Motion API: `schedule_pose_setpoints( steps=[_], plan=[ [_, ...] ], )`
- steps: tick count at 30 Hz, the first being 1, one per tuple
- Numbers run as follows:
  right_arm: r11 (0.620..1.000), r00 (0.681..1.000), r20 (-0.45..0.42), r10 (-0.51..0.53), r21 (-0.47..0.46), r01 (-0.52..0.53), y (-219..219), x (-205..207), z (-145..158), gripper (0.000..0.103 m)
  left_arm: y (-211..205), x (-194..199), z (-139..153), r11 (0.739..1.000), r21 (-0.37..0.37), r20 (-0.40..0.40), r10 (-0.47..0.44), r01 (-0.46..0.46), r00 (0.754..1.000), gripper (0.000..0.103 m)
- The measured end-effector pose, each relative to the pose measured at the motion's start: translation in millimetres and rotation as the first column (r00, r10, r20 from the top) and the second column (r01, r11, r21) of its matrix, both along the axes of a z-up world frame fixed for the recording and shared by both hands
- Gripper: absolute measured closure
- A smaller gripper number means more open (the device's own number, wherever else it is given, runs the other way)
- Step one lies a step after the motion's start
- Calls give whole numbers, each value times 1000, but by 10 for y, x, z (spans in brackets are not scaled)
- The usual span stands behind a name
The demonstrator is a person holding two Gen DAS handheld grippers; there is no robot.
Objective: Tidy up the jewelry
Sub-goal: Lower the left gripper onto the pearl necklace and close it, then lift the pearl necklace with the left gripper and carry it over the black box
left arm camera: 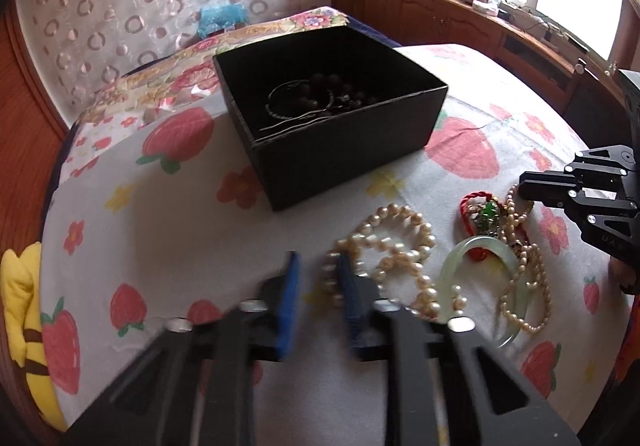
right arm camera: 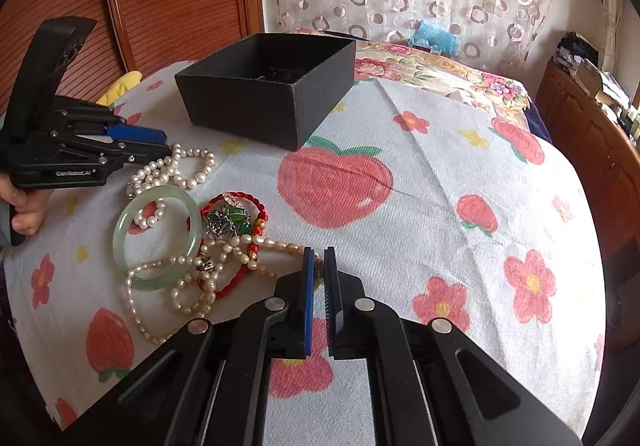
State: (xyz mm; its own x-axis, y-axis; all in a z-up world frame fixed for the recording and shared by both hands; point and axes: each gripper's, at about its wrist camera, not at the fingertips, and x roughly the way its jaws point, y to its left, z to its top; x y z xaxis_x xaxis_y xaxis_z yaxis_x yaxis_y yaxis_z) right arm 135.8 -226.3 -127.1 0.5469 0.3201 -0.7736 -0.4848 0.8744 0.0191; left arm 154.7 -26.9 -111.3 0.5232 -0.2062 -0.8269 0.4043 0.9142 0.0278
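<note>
A black open box (left arm camera: 332, 117) sits on the strawberry-print cloth and holds dark beads and thin silver bangles (left arm camera: 296, 101); it also shows in the right wrist view (right arm camera: 268, 89). Beside it lies a heap of jewelry: a white pearl bracelet (left arm camera: 384, 246) (right arm camera: 176, 169), a pale green jade bangle (left arm camera: 480, 278) (right arm camera: 156, 238), a red cord bracelet with green stones (left arm camera: 480, 213) (right arm camera: 232, 217), and a long pearl necklace (right arm camera: 192, 286). My left gripper (left arm camera: 318, 266) is open, its tips at the pearl bracelet's edge. My right gripper (right arm camera: 319, 254) is nearly closed and empty, just right of the heap.
The cloth (right arm camera: 420, 205) covers a bed with a floral quilt (right arm camera: 432, 65) behind the box. A yellow plush toy (left arm camera: 24, 306) lies at the left edge. A wooden cabinet (left arm camera: 460, 17) with clutter stands under the window.
</note>
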Motion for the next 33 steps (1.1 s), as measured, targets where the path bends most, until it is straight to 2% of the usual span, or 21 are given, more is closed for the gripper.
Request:
schedule_pose_setpoints(
  steps=[3, 7, 16, 24, 29, 33],
  plan=[
    [1000, 1000, -7, 3, 10, -3, -19, 7, -2, 97, -34, -24, -3, 1000, 7, 22, 11, -11, 1000, 96],
    [1000, 1000, -18, 9, 10, -9, -29, 42, 7, 97, 16, -69, 84, 999, -23, 54, 39, -37, 998, 96],
    [1000, 999, -27, 20, -5, -20, 4, 84, 19, 97, 100, -316, 729, 988, -153, 183, 62, -34, 981, 96],
    [1000, 1000, -14, 5, 1, -5, 8, 78, 47, 98, 104, -397, 1042, 982, -189, 252, 68, -20, 965, 96],
    [999, 999, 38, 13, 38, -15, -22, 12, 323, 98, 116, -368, 1135, 985, -171, 276, 71, -24, 959, 96],
    [998, 994, 102, 34, 54, -39, 0, -70, 676, 98, 170, -370, 1232, 984, -178, 293, 85, -33, 952, 96]
  ],
)
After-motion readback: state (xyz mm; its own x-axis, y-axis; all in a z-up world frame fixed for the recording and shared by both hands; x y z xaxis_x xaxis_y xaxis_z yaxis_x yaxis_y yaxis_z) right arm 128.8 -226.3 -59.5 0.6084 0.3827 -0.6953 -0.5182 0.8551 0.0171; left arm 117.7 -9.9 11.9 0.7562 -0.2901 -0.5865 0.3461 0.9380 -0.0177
